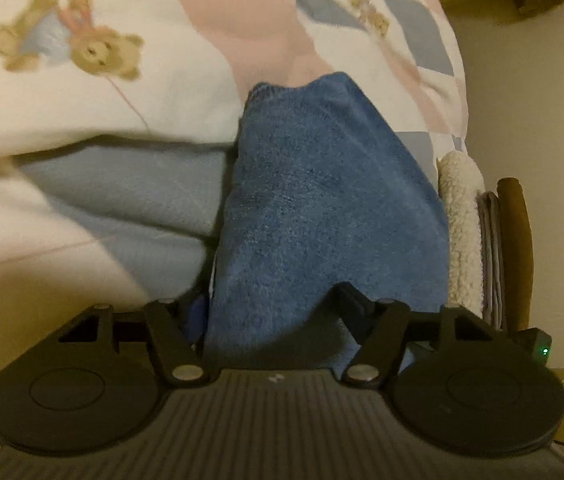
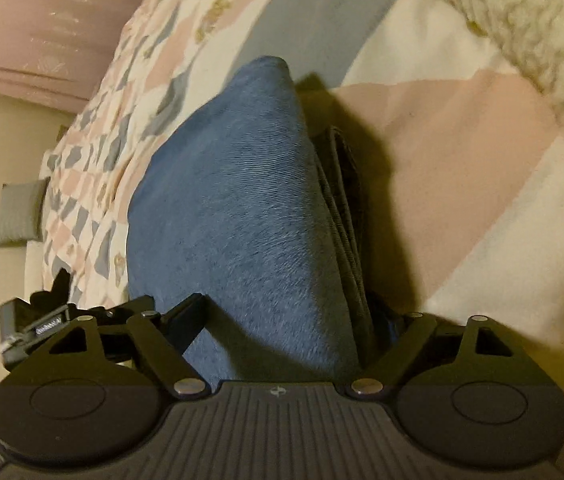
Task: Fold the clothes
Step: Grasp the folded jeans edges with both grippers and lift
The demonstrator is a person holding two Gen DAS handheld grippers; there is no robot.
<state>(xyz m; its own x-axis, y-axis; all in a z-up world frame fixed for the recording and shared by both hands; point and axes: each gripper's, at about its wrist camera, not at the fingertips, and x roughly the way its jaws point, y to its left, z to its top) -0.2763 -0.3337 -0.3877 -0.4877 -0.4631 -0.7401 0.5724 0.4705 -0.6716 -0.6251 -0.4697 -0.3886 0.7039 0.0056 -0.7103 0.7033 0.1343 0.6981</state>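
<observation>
Blue cloth point(image 1: 322, 208) swallows both tongs' tips, left point(image 1: 277, 312) and right point(image 2: 282, 320), each apparently clamped on it.

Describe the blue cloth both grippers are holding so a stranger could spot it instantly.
Start at the bed's patchwork quilt printed with teddy bears. Above it hangs the blue cloth, a fuzzy piece clamped in the left gripper and the right gripper. It is the only deep blue item; the fleece beside it is cream.

Home bedroom: teddy-bear patchwork quilt point(image 1: 121, 92) over a bed.
</observation>
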